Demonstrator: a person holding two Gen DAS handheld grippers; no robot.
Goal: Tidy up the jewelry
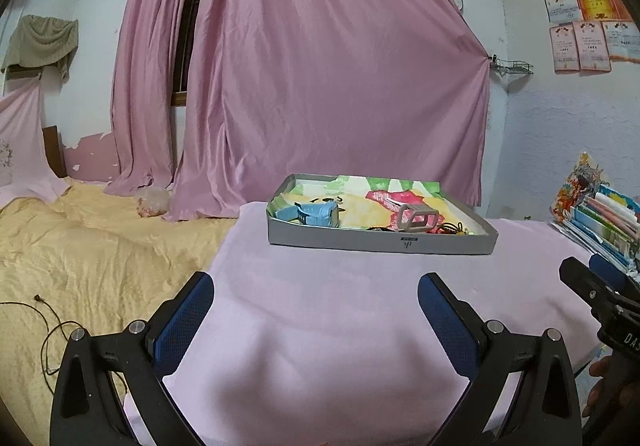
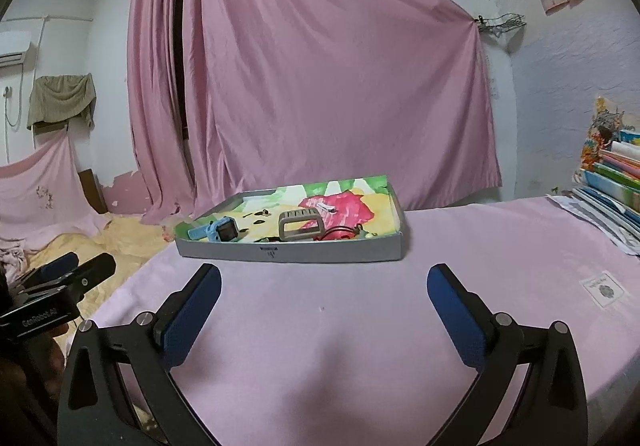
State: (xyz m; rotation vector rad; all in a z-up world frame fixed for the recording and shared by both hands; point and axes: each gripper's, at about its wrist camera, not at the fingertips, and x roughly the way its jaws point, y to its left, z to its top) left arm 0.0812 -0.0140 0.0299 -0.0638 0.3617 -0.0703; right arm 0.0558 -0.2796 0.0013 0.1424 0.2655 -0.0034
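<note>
Sitting on the far side of the pink cloth [image 2: 360, 326], the grey tray [image 2: 288, 252] is holding all the jewelry pieces, and both claws are hanging well short of it with nothing between their pads. The left gripper [image 1: 316, 310] is standing wide apart over bare cloth; the right gripper [image 2: 324, 302] is likewise spread wide and empty.

Lying at the tray's left end, the blue watch [image 2: 218, 232] is looking light, with a soft, bendy strap and a hard, smooth face; pinching it across the case, or across the strap just beside the case, is probably the safest hold. Resting near the middle, the tan buckle-shaped piece [image 2: 300, 228] is looking stiff and open-framed, so a pad on each side of one bar should be gripping it well. Trailing at the near right, the red and dark cords [image 2: 344, 234] are looking thin and limp, likely to snag and drag neighbours. Small dark bits farther back are too tiny to identify, perhaps earrings.
</note>
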